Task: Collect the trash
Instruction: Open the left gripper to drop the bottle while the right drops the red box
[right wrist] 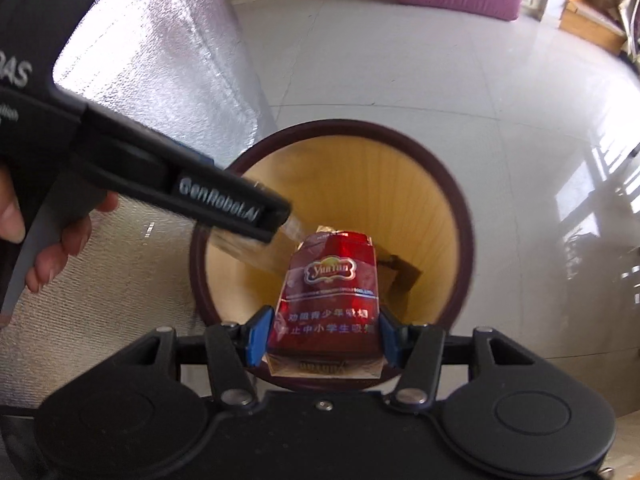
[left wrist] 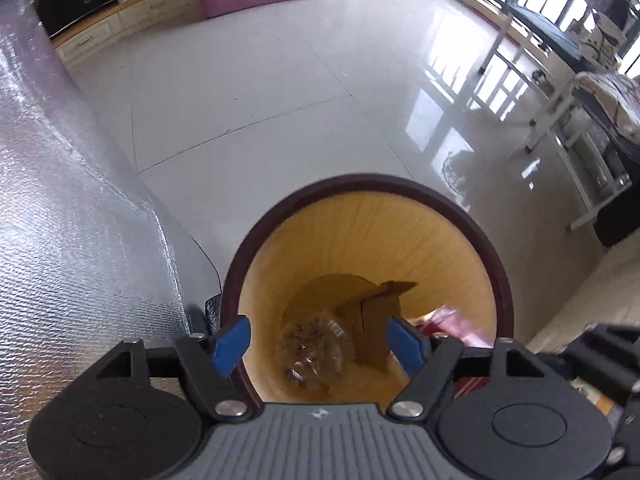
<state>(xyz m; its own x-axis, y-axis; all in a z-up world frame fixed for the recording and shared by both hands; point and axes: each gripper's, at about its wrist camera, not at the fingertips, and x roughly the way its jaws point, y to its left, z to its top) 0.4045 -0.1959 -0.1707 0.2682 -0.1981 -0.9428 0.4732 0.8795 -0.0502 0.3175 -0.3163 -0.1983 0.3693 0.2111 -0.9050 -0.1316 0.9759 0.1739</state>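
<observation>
**Red pack poised over the bin**

The right gripper (right wrist: 322, 334) clamps a red cigarette pack (right wrist: 326, 300) between its blue pads, directly above the open mouth of the wooden bin (left wrist: 496, 268). The left gripper (left wrist: 320, 340) stands wide and empty over the near rim (a clear plastic bottle (left wrist: 308, 348) and cardboard (left wrist: 372, 320) already lie at the bottom). Best to open the right jaws only while the pack is centred inside the rim, clear of the left gripper.

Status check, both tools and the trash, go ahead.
Left tool open, empty, over bin. Right tool shut on red pack, above bin mouth. Bottle and cardboard already inside. Nothing blocking.
</observation>
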